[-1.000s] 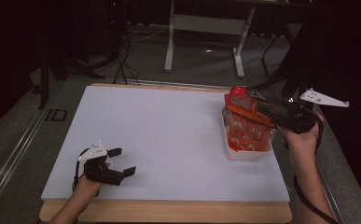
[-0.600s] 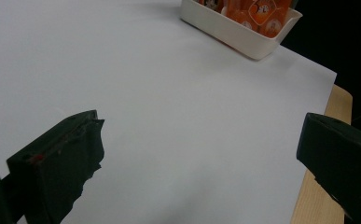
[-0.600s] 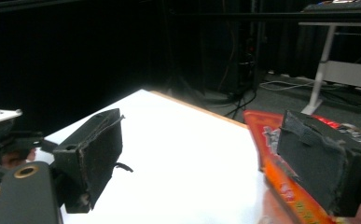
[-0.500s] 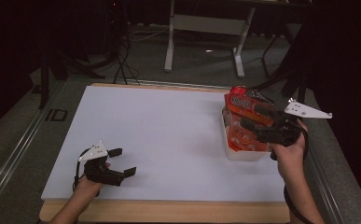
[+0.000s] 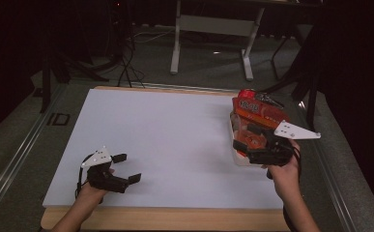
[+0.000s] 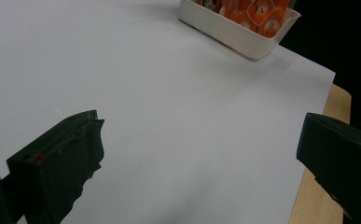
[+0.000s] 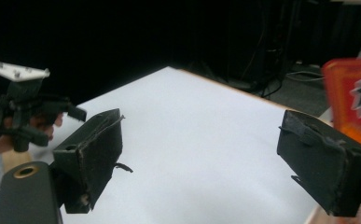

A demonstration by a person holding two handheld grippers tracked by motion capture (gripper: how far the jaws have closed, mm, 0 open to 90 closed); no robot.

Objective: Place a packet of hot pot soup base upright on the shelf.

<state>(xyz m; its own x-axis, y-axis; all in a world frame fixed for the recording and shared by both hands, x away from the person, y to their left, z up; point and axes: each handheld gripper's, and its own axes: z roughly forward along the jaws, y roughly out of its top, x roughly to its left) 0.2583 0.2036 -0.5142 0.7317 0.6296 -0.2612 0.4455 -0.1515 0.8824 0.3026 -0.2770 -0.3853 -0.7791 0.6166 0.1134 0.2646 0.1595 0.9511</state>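
A white tray [image 5: 237, 159] stands at the right of the white tabletop [image 5: 175, 125], piled with orange snack packets [image 5: 258, 112]. My right gripper [image 5: 245, 143] hovers at the tray's near left side, pointing left. Its jaws have just been opening and stand open with nothing between them. In the right gripper view the right gripper [image 7: 201, 130] frames bare tabletop, with an orange packet [image 7: 355, 98] at the right edge. My left gripper [image 5: 127, 167] rests open near the front left. In the left gripper view the left gripper [image 6: 201, 126] faces the tray [image 6: 243, 39] and its packets [image 6: 257, 14].
The table's wooden front edge [image 5: 175, 218] runs below the white top. A desk frame's legs [image 5: 177, 43] and cables [image 5: 126, 58] stand on the dark floor behind. In the right gripper view the left gripper [image 7: 29, 112] and its hand appear at far left.
My right gripper has drawn back from the top packet toward the near edge and sunk lower, its jaws wider apart. The left gripper has stayed put.
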